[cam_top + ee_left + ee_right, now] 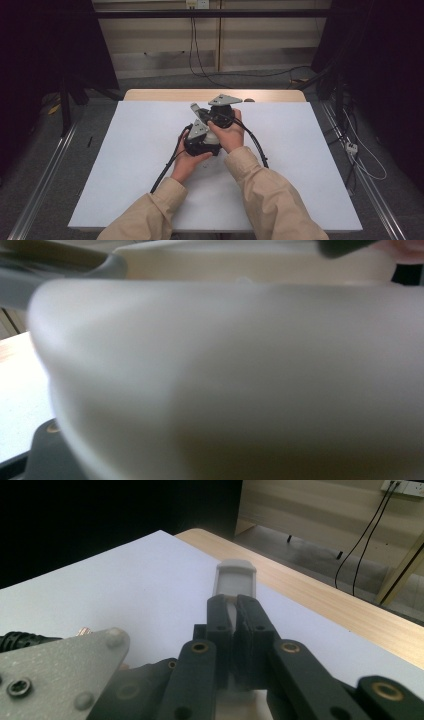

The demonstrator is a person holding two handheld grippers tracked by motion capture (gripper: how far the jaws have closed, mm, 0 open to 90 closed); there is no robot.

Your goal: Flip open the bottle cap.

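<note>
The white part (235,577) sits clamped between the jaws of the right gripper (235,612), its rounded grey-white end projecting beyond the jaw tips above the tabletop (125,580). In the high view both grippers are held together over the middle of the tabletop (125,165), the right gripper (222,116) just behind the left gripper (200,137). The left gripper view shows a blurred pale body (225,380) pressed close to the lens; the left jaws read as nearly closed, and whether they grip it cannot be told. Risk: the part is narrow and held only at its lower section, so any twist between the two hands could lever it out of the pads. The cables (172,165) trailing across the tabletop could also snag.
</note>
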